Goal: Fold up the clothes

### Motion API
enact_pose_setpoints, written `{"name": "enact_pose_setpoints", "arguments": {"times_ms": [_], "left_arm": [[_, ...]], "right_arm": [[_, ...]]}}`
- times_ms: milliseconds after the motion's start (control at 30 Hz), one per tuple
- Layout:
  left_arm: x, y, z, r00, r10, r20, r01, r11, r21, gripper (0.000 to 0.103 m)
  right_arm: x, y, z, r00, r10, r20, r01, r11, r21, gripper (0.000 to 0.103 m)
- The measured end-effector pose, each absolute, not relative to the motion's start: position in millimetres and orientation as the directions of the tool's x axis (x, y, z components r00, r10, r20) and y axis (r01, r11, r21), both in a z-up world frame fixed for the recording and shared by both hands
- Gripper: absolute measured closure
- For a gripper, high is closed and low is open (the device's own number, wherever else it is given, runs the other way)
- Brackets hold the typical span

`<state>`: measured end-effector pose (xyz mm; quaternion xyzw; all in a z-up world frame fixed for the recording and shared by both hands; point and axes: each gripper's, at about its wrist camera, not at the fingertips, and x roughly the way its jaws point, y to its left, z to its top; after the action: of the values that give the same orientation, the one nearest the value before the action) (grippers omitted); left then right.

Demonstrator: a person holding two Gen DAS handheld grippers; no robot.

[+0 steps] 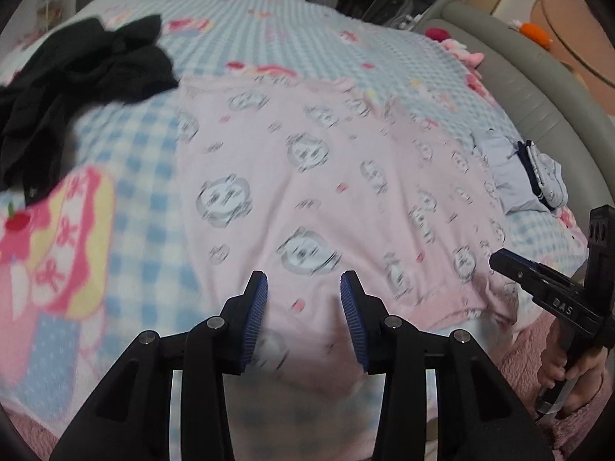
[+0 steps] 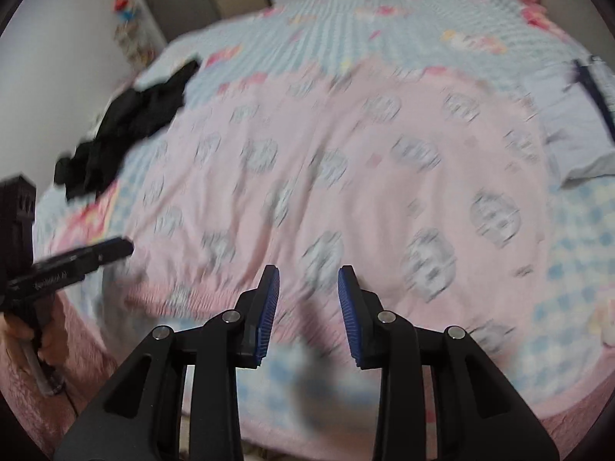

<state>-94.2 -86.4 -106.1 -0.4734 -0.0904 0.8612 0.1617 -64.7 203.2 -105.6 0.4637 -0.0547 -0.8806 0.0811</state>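
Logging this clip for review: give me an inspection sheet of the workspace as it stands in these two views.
Surface: bed with blue checked blanket.
Job's things: pink printed garment spread flat; black garment crumpled beside it; pale blue folded piece on the other side.
Clutter: plush toys by the grey bed rail.
Grippers: left gripper and right gripper both open, nothing between the pads, above the pink garment's near hem.
Cables: grey cable on the floor.
Surroundings: white wall, blurred furniture.
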Motion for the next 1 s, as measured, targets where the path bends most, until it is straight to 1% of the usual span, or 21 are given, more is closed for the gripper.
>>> {"name": "enact_pose_setpoints", "arguments": {"times_ms": [67, 100, 167, 267, 333, 433, 500, 600, 667, 733, 867, 933, 1000], "left_arm": [[-100, -63, -101, -0.514, 0.377, -0.771, -0.242, -0.926, -0.291, 0.061], [-103, -56, -105, -0.501, 0.362, -0.786, -0.255, -0.930, -0.266, 0.061], [-110, -42, -114, -0.475, 0.332, -0.815, -0.281, -0.935, -0.217, 0.061], [-116, -30, -143, -0.395, 0.221, -0.892, -0.255, -0.959, -0.124, 0.061], [-108, -32, -141, -0.408, 0.212, -0.888, -0.257, -0.960, -0.111, 0.061], [-96, -35, -134, -0.441, 0.210, -0.873, -0.277, -0.957, -0.091, 0.061], [-96, -38, -121, -0.480, 0.242, -0.843, -0.289, -0.951, -0.109, 0.061], [-111, -31, -108, -0.479, 0.349, -0.805, -0.293, -0.928, -0.228, 0.060], [-123, -10, -109, -0.475, 0.385, -0.791, -0.327, -0.912, -0.248, 0.060], [-134, 12, -116, -0.463, 0.372, -0.805, -0.347, -0.911, -0.222, 0.060], [-147, 36, -146, -0.405, 0.215, -0.889, -0.297, -0.950, -0.095, 0.061], [-143, 26, -155, -0.384, 0.201, -0.901, -0.272, -0.957, -0.097, 0.061], [-136, 13, -156, -0.377, 0.221, -0.900, -0.273, -0.954, -0.120, 0.060]], "right_arm": [[-70, 210, -114, -0.552, -0.125, -0.824, 0.065, -0.992, 0.107, 0.067], [-73, 213, -119, -0.546, -0.090, -0.833, 0.053, -0.996, 0.073, 0.067], [-71, 220, -133, -0.515, -0.068, -0.854, 0.040, -0.998, 0.056, 0.067], [-56, 238, -142, -0.492, -0.126, -0.861, 0.028, -0.991, 0.129, 0.067], [-47, 249, -143, -0.476, -0.157, -0.865, 0.040, -0.987, 0.157, 0.067], [-36, 256, -142, -0.446, -0.168, -0.879, 0.069, -0.986, 0.154, 0.067], [-35, 263, -132, -0.444, -0.210, -0.871, 0.076, -0.977, 0.197, 0.067], [-47, 265, -116, -0.490, -0.231, -0.841, 0.103, -0.973, 0.207, 0.067], [-64, 254, -111, -0.514, -0.198, -0.835, 0.141, -0.979, 0.145, 0.067], [-83, 240, -114, -0.519, -0.165, -0.839, 0.167, -0.982, 0.090, 0.066], [-104, 232, -136, -0.466, -0.127, -0.876, 0.175, -0.983, 0.050, 0.067], [-96, 239, -143, -0.461, -0.109, -0.881, 0.161, -0.986, 0.038, 0.067], [-88, 250, -144, -0.463, -0.129, -0.877, 0.150, -0.986, 0.066, 0.067]]}}
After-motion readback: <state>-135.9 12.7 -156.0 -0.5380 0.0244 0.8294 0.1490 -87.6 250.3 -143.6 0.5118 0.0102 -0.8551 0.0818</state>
